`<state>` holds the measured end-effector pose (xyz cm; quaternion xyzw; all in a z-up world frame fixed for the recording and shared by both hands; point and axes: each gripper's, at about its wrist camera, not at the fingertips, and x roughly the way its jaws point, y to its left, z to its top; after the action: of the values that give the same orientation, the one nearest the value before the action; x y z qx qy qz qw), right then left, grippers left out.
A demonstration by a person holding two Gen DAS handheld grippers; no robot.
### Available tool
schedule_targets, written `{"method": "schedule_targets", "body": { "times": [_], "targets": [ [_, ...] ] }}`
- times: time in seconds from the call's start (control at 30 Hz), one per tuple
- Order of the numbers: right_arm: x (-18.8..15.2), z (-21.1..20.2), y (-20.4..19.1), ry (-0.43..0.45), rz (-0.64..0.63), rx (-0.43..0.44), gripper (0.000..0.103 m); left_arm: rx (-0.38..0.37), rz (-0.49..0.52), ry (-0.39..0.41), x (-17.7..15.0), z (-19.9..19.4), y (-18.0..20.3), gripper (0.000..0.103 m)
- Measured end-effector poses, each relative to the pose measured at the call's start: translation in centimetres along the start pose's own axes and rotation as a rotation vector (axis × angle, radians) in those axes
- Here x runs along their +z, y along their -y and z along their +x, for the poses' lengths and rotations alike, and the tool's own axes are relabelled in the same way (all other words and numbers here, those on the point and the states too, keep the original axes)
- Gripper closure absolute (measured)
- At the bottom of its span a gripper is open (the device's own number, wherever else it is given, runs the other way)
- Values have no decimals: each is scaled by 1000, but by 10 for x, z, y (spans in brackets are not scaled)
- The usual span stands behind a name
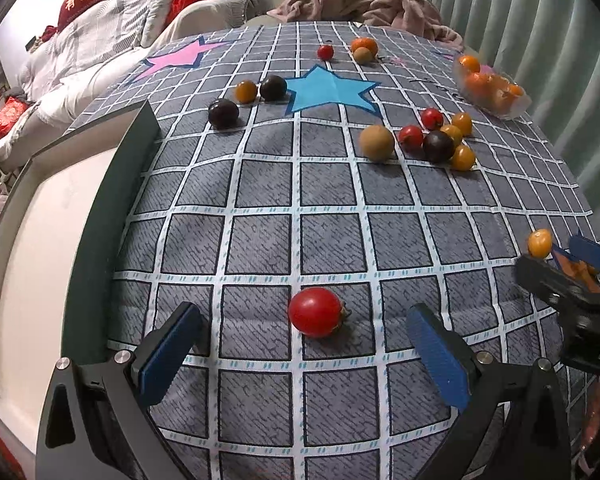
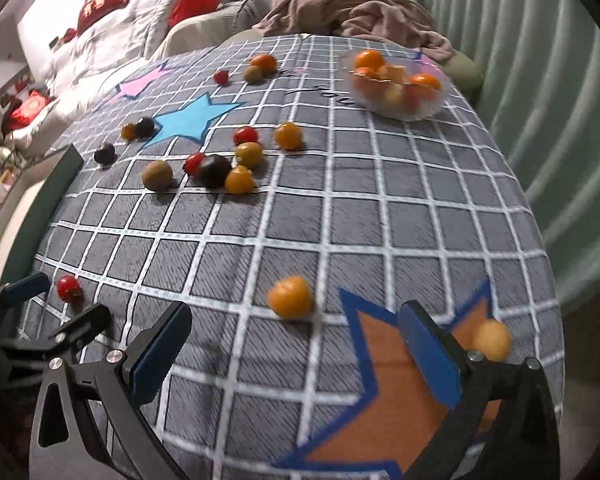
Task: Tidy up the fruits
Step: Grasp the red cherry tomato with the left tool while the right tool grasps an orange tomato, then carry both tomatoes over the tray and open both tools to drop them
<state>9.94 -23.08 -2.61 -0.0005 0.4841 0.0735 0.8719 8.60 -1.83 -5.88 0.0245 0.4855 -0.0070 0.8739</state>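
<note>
Left wrist: left tool (image 1: pixel 306 346) spread wide, flanking a red tomato (image 1: pixel 316 312) on the checked tabletop (image 1: pixel 260 200), bare cloth ahead, dark tray wall (image 1: pixel 112 216) close at left edge. Right wrist: right tool (image 2: pixel 296 346) wide, gripping nothing, orange fruit (image 2: pixel 290 297) just ahead, clear bowl (image 2: pixel 398 84) near far edge.

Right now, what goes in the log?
left claw: open, around red tomato | right claw: open, near orange tomato | bowl: holds fruit
</note>
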Motion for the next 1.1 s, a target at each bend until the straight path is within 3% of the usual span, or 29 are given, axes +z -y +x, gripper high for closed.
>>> {"method": "schedule_targets", "body": {
  "times": [0.13, 0.2, 0.23, 0.3, 0.37, 0.43, 0.8, 1.1],
  "targets": [
    [0, 6, -6, 2, -23, -24, 13, 5, 5, -24, 1, 1, 0, 0],
    [1, 2, -8, 16, -30, -26, 29, 3, 8, -31, 0, 1, -1, 1],
    [1, 2, -7, 20, -29, -23, 35, 0, 9, -31, 0, 0, 0, 7],
    [1, -1, -6, 30, -25, -8, 68, 3, 17, -14, -1, -5, 2, 23],
    [1, -3, -4, 30, -19, 11, 79, 0, 35, -2, -2, -10, 7, 44],
    [-1, -5, -1, 29, 1, 43, 79, -9, 48, 4, -3, -13, 9, 75],
    [-17, -32, 8, 37, 81, 146, 79, -111, -10, 16, -7, -34, -14, 76],
    [-5, -58, -25, 69, 41, 193, 79, -140, -58, 90, -8, -73, -44, 76]
  ]
}}
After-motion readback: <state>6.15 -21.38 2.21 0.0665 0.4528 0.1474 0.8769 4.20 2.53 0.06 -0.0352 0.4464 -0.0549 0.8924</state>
